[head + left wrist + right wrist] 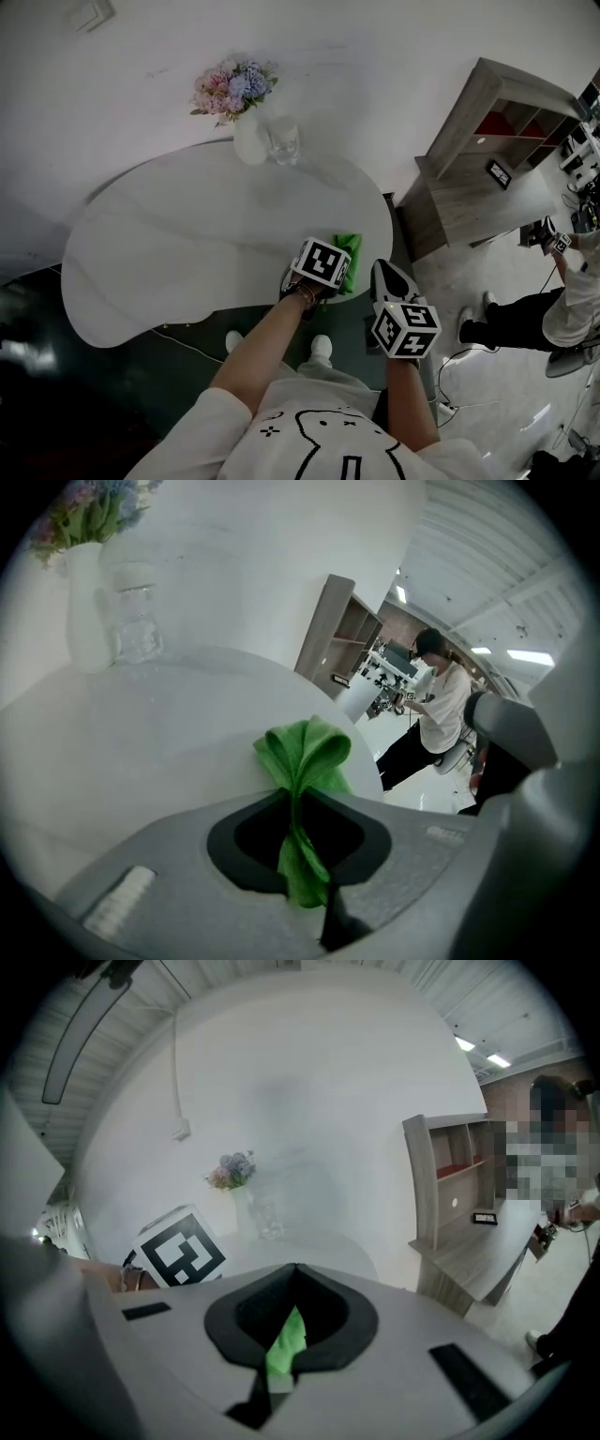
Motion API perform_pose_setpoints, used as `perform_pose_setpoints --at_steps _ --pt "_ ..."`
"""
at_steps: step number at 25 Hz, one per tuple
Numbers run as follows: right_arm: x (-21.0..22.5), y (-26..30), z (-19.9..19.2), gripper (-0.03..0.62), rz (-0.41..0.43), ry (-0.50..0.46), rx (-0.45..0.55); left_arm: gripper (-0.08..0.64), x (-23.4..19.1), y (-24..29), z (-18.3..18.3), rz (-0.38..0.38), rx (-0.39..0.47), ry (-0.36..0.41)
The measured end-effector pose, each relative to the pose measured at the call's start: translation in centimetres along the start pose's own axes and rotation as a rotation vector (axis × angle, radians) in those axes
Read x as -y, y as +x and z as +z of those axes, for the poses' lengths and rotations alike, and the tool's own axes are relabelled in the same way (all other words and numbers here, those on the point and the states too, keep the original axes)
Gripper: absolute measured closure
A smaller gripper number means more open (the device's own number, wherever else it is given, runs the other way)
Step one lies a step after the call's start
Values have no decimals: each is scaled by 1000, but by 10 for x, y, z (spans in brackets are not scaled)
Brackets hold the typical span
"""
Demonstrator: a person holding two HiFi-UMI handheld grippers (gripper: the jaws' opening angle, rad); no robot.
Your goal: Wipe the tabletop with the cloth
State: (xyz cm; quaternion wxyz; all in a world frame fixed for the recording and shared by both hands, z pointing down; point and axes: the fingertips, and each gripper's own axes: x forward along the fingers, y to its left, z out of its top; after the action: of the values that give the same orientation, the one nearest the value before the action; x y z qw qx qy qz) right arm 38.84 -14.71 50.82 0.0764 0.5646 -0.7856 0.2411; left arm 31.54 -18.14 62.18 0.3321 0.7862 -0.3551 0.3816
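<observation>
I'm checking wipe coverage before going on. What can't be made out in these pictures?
- Most of the cloth: head view, the left gripper covers it.
- Where cloth meets table: left gripper view, the gripper body blocks it.
- Contents of the glass: too small in head view, blurred in left gripper view.
</observation>
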Motion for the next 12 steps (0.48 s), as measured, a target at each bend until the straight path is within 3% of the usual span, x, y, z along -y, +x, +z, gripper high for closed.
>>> perform_pose_setpoints --at_steps 12 --pt "-34 25 -4 594 99 -12 -31 505 -33 -21 -20 66 12 -54"
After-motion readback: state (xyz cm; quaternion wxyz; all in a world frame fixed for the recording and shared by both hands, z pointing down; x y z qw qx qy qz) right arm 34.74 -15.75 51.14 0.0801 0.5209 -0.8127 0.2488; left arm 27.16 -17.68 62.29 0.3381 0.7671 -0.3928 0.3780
